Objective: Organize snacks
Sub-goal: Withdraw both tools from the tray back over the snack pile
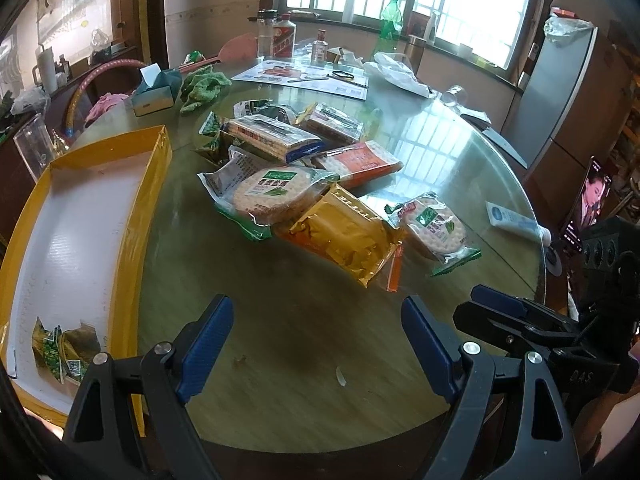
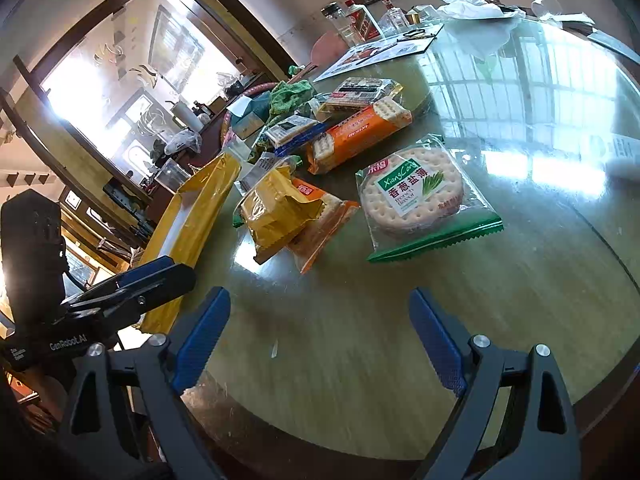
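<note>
Nearest the lens: my left hand-held gripper (image 1: 318, 344), blue pads spread wide, nothing between them, hanging over bare glass-topped bench (image 1: 288, 320). Right hand-held gripper (image 2: 320, 336): likewise wide open and empty, above the same bench.

Item 1: yellow tray (image 1: 80, 216), white inside, at the left bench edge, with a few small green-and-gold sachets (image 1: 60, 354) in its near corner.

Item 2: gold foil packet (image 1: 348, 236), lying on top of an orange-trimmed clear packet (image 2: 320, 228), at the near edge of the snack pile.

Item 3: round cracker pack with green label (image 2: 416, 200), lying apart from the pile on its right.

Item 4: a second round cracker pack (image 1: 272, 196), within the pile, just behind the gold packet.

Item 5: long orange cracker pack (image 1: 356, 164), further back.

Item 6: blue-ended cracker pack (image 1: 272, 140), behind that.

Item 7: green cloth (image 1: 200, 88) and tissue box (image 1: 154, 94), beyond the tray.
</note>
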Demonstrator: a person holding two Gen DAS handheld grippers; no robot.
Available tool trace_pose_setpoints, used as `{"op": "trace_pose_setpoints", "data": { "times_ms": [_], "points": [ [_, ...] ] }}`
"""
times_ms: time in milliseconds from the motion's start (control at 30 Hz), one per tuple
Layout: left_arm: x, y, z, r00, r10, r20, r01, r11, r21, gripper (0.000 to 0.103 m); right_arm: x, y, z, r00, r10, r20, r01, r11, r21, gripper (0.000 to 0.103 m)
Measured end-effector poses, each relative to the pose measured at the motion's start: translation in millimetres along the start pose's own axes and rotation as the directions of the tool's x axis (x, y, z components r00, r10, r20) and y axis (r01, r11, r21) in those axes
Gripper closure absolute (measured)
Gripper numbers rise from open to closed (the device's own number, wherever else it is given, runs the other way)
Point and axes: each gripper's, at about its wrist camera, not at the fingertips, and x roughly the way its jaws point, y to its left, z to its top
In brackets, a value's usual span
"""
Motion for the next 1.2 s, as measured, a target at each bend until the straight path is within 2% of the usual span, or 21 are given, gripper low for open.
{"op": "trace_pose_setpoints", "data": {
  "times_ms": [900, 1200],
  "points": [
    [0, 5, 0, 1.0, -0.011, 0.0, 0.011, 1.0, -0.013, 0.017, -7, -3, 7, 1.0, 0.002, 0.015, -0.002, 1.0, 0.013, 0.013],
    [8, 8, 13, 0.999, -0.04, -0.024, 0.038, 0.997, -0.071, 0.017, -9, -7, 9, 1.0, -0.019, 0.022, 0.018, 1.0, 0.022, 0.013]
  ]
}}
